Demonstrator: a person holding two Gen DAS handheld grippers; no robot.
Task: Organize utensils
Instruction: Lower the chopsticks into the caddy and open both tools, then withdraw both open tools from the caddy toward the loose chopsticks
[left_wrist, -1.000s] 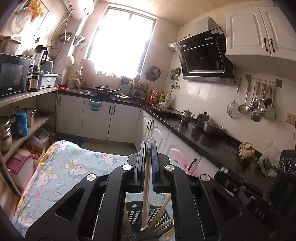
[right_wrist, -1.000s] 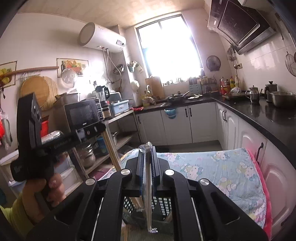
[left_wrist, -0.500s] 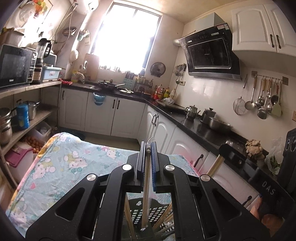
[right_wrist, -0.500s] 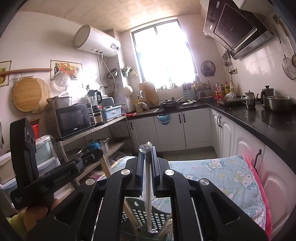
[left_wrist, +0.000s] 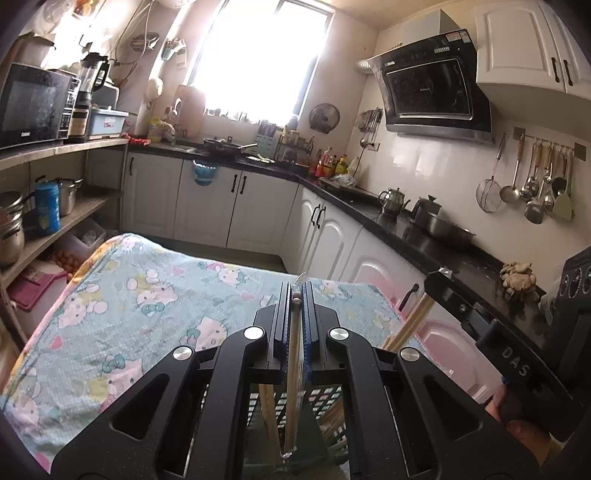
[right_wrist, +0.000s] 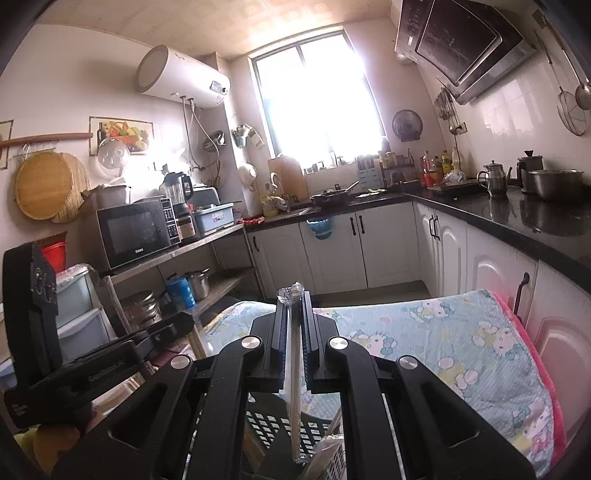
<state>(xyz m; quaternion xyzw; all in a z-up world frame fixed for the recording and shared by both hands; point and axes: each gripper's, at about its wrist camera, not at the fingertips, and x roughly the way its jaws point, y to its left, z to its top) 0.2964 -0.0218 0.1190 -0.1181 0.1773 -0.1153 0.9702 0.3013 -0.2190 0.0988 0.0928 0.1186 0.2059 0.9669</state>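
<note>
Chopsticks (left_wrist: 293, 373) sit clamped in the left hand-held gripper (left_wrist: 295, 325), a wrapped pair (right_wrist: 293, 369) in the right hand-held gripper (right_wrist: 293, 328); both hang over the basket (right_wrist: 273, 424) at 6 o'clock, several sticks already inside, neither pair dropped yet.

hand-held gripper (right_wrist: 294, 295) clamping wrapped chopsticks (right_wrist: 295, 369), black basket (right_wrist: 280, 424) below

The black basket (left_wrist: 325, 402) lies mostly hidden behind the left tool (left_wrist: 295, 295), its contents unclear.

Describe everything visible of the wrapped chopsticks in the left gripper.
The wrapped chopsticks are a pale wooden pair in a clear plastic sleeve, clamped upright between the shut left gripper's blue-padded fingers. The top pokes just above the fingertips; the lower end hangs over the black slotted basket, which holds other chopsticks.
</note>
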